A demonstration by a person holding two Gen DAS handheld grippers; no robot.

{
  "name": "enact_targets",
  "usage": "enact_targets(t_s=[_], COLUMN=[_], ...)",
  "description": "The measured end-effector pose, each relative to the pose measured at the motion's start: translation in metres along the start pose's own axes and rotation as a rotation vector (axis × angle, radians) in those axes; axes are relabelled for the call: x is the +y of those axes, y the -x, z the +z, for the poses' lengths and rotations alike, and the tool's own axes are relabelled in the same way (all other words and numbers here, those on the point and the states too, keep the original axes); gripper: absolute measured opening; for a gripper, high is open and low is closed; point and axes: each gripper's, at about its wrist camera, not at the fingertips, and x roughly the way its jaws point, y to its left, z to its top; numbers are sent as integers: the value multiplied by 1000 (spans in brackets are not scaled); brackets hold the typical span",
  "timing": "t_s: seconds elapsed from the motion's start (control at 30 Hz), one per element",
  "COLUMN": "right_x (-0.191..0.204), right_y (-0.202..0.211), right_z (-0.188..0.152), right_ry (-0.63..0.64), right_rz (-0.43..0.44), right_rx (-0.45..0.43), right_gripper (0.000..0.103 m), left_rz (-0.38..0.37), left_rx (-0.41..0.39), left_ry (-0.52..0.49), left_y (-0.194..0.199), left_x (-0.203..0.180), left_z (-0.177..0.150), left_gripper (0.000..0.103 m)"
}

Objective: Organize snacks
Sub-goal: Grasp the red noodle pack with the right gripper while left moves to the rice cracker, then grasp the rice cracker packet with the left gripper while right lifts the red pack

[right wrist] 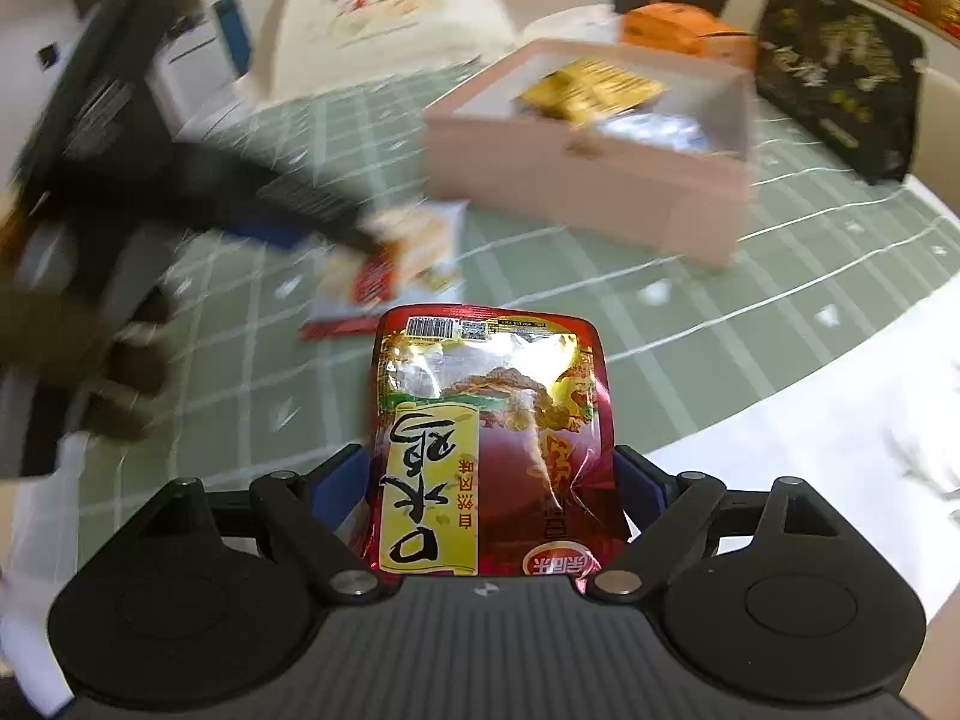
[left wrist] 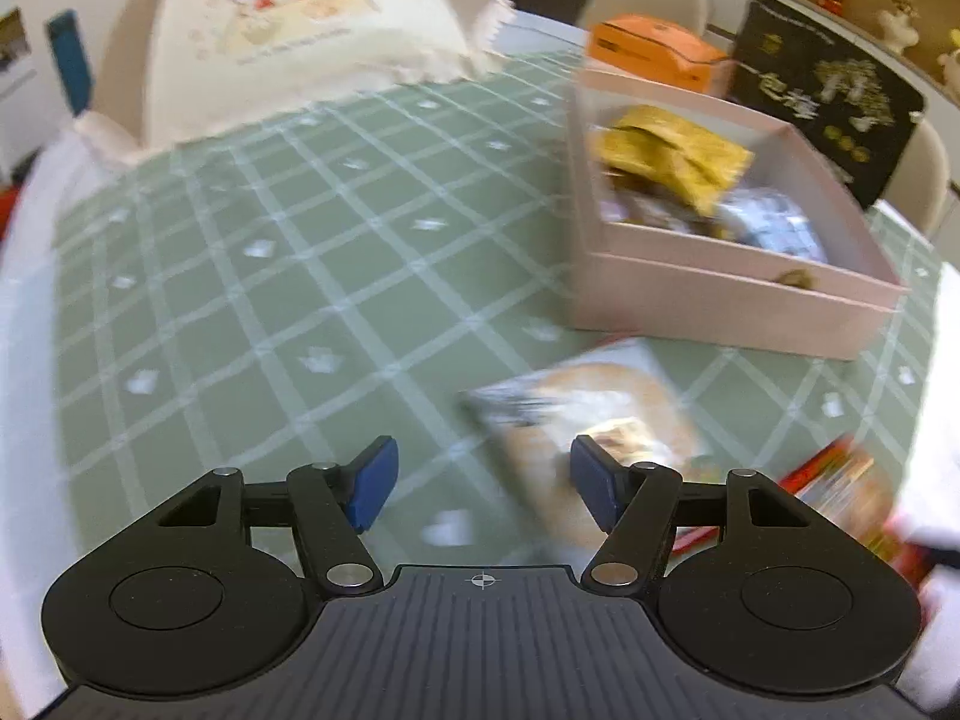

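Note:
My right gripper point(right wrist: 489, 480) is shut on a red and yellow snack packet point(right wrist: 492, 414) and holds it above the table; the packet also shows at the right edge of the left wrist view point(left wrist: 840, 498). My left gripper point(left wrist: 483, 483) is open and empty, just above a pale orange snack packet point(left wrist: 594, 414) lying on the green checked tablecloth point(left wrist: 270, 276); that packet also shows in the right wrist view point(right wrist: 408, 252). A pink open box point(left wrist: 720, 294) holds a yellow packet point(left wrist: 672, 156) and a silvery packet point(left wrist: 774, 222). The box also shows in the right wrist view point(right wrist: 588, 180).
An orange box point(left wrist: 654, 48) and a black gift bag point(left wrist: 822, 90) stand behind the pink box. A cream chair cover with a cartoon print point(left wrist: 300, 30) is at the far table edge. The left gripper and the hand holding it point(right wrist: 120, 192) fill the left of the right wrist view.

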Motion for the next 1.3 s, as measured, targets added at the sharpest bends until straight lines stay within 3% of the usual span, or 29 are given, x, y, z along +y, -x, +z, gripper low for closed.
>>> enact_targets(t_s=[0.07, 0.2, 0.33, 0.47, 0.6, 0.77, 0.87, 0.97, 1.03, 1.13, 1.2, 1.3], right_x=[-9, -20, -20, -23, -28, -25, -24, -21, -20, -21, -21, -20], right_y=[-2, -6, -2, -14, -15, -10, -11, -11, -11, -11, -12, -12], right_z=[9, 21, 21, 13, -1, -10, -11, -14, -15, -15, -14, -16], right_ry=[-16, -66, -62, -6, -26, -31, -44, -48, -41, -27, -20, -14], right_rz=[-36, -33, -49, -155, -179, -175, -177, -180, -174, -161, -152, -151], right_rx=[-18, -18, -22, 48, 39, 7, 2, -5, 3, 15, 20, 10], right_gripper=[87, 87, 87, 87, 87, 89, 90, 92, 95, 96, 98, 99], left_rz=[31, -64, -147, -156, -29, 49, -1, -62, -136, -218, -190, -137], left_rx=[-7, -19, -17, -25, -42, -43, -26, -5, 23, 29, 13, 60], left_ry=[23, 132, 45, -78, -303, -394, -399, -403, -340, -207, -185, -195], left_y=[6, 21, 21, 9, -6, 0, 5, 6, 4, 9, 10, -6], left_x=[18, 36, -9, -61, -92, -65, -46, -41, -38, -21, -19, -25], left_z=[-3, -2, 4, 5, -9, -24, -26, -26, -18, -5, -2, 6], left_gripper=[68, 68, 68, 68, 70, 72, 72, 83, 96, 91, 90, 90])
